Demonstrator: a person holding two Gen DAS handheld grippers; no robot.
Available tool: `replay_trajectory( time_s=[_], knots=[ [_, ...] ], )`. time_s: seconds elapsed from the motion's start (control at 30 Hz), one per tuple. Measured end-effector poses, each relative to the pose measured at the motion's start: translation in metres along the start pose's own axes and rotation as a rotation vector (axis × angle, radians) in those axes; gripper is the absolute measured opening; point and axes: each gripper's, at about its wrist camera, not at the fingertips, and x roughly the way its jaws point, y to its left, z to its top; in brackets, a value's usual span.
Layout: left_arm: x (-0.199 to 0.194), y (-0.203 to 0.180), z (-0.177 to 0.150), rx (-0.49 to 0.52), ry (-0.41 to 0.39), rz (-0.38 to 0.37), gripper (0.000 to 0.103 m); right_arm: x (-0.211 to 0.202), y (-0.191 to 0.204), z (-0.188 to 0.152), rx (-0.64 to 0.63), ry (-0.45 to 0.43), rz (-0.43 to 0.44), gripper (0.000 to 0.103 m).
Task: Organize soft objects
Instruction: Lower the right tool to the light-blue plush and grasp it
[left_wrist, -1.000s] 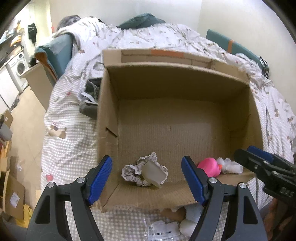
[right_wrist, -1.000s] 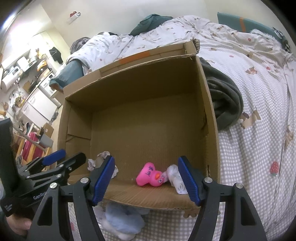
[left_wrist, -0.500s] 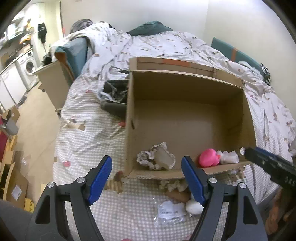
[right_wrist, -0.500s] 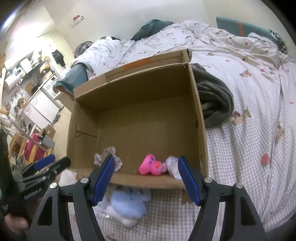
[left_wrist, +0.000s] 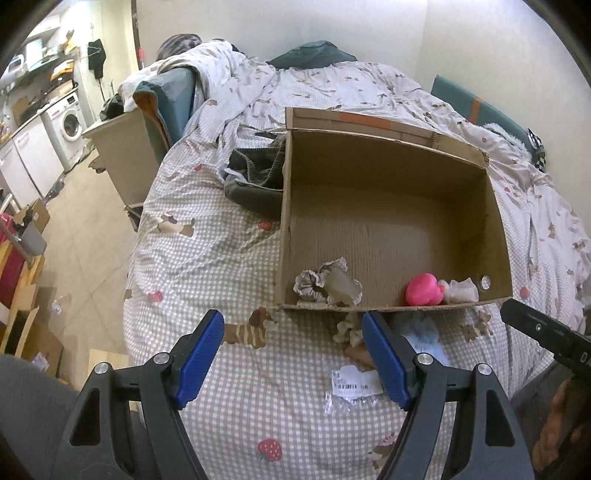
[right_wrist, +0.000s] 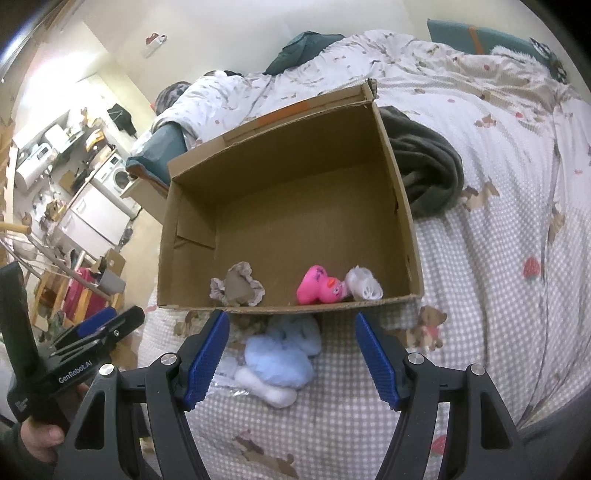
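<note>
An open cardboard box stands on the bed. Inside near its front wall lie a grey ruffled cloth piece, a pink plush duck and a white soft item. A light blue and white plush toy lies on the bed in front of the box, between my right gripper's fingers. My left gripper is open and empty over the bed, short of the box. My right gripper is open and empty above the blue plush.
A dark grey garment lies beside the box. A clear labelled plastic bag lies on the checked bedspread. The bed's left edge drops to the floor, with a washing machine and cardboard boxes.
Both grippers have pulled back from the box toward the bed's near edge. The box now looks smaller and the blue plush in front of it has come into view.
</note>
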Motion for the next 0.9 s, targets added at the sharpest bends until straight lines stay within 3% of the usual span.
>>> replay_trajectory(
  time_s=[0.3,0.5,0.9],
  knots=[
    [0.02,0.012,-0.004,-0.069,0.054,0.058,0.075,0.014,-0.004,-0.004,0.042,0.056,0.034,0.075],
    [0.04,0.015,-0.006,-0.124,0.127,0.048,0.075,0.048,-0.002,-0.015,0.062,0.206,0.069,0.075],
    [0.057,0.021,-0.012,-0.168,0.216,0.035,0.075,0.112,0.006,-0.032,0.073,0.393,0.059,0.075]
  ],
)
